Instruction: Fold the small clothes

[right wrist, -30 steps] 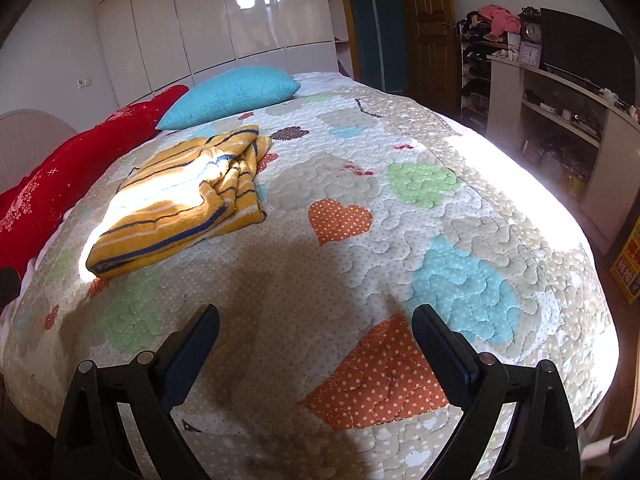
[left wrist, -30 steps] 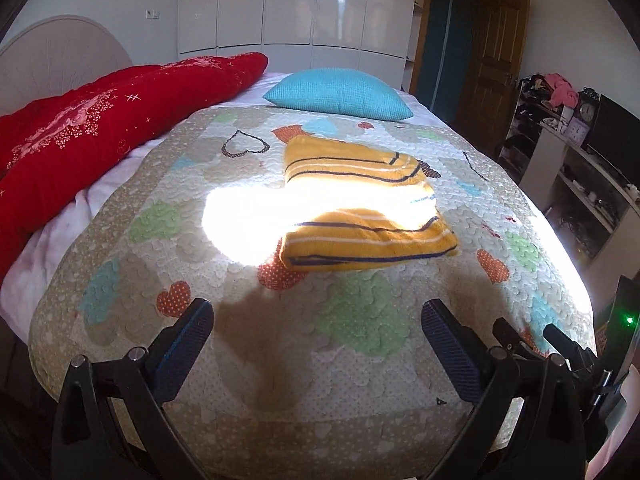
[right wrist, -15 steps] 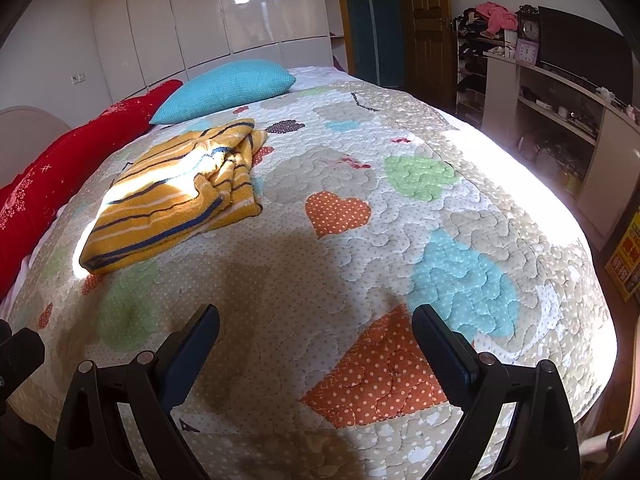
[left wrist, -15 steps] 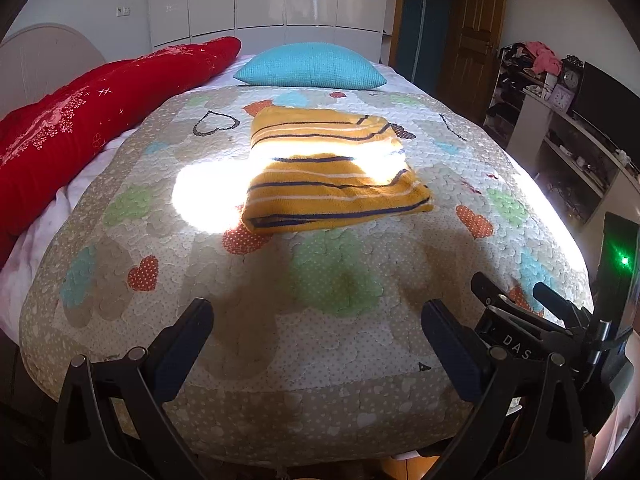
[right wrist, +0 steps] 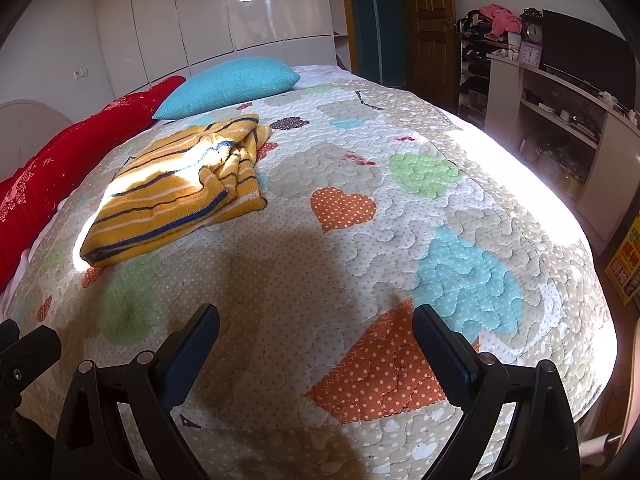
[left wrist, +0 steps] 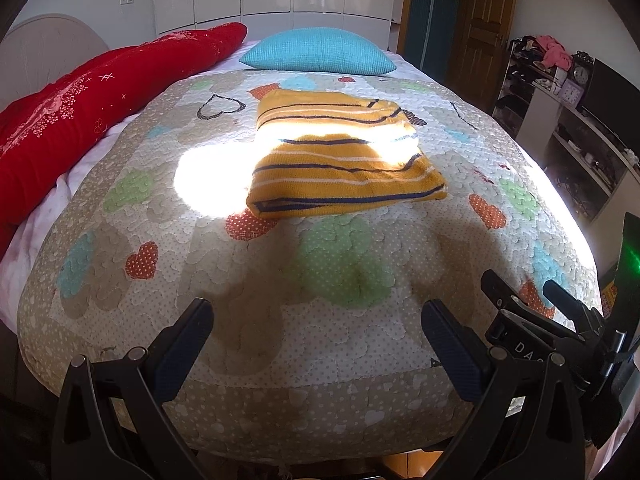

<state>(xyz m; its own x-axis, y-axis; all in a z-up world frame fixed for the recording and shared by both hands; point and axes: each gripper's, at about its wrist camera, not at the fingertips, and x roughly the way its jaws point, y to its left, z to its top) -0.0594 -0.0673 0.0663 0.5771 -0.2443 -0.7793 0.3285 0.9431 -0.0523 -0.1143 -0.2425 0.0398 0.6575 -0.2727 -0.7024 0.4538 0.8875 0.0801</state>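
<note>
Left wrist view: yellow striped knit garment (left wrist: pixel 344 164) lies folded into a compact stack mid-quilt (left wrist: pixel 340 272), partly in a sun patch, well short of the turquoise pillow (left wrist: pixel 320 54) at the far end. Left gripper (left wrist: pixel 316 340) hangs over the near quilt edge, fingers wide apart, empty. Right gripper (right wrist: pixel 316 344) likewise spread, holding nothing. Fold looks finished; right-side layers bunch slightly, maybe a tidy-up left

Bare quilt (left wrist: pixel 320 344) (wide, flat) before the folded sweater (left wrist: pixel 340 168).
</note>
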